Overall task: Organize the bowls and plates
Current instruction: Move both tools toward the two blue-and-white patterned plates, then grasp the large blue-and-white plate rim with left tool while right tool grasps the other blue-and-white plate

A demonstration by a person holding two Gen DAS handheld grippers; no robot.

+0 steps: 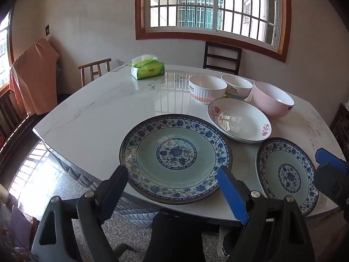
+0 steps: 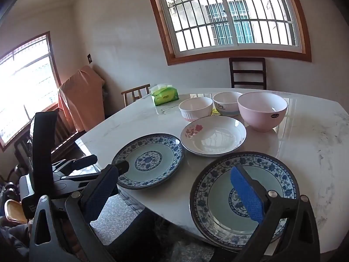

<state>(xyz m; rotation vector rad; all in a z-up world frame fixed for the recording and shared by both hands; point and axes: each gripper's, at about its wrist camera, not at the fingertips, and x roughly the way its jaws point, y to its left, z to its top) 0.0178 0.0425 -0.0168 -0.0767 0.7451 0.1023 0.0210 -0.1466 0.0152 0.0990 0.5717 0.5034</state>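
Green tissue pack (image 1: 147,69) sits on the marble table (image 1: 91,113) around 11 o'clock. Dark wooden chair (image 1: 222,57) at 1 o'clock, under the barred window (image 1: 209,6).

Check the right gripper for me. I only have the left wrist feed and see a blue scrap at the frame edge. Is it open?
Observer: Open. The right gripper has its fingers wide apart with nothing between them.
Operator: Aimed at what?
Observer: Its right pad overlaps the small blue-patterned plate in its own view. I can't tell if they touch.
Operator: And how does my side look from there?
Observer: One fingertip of the left gripper overlaps the near rim of the large blue-patterned plate. Its height above the rim is unclear.
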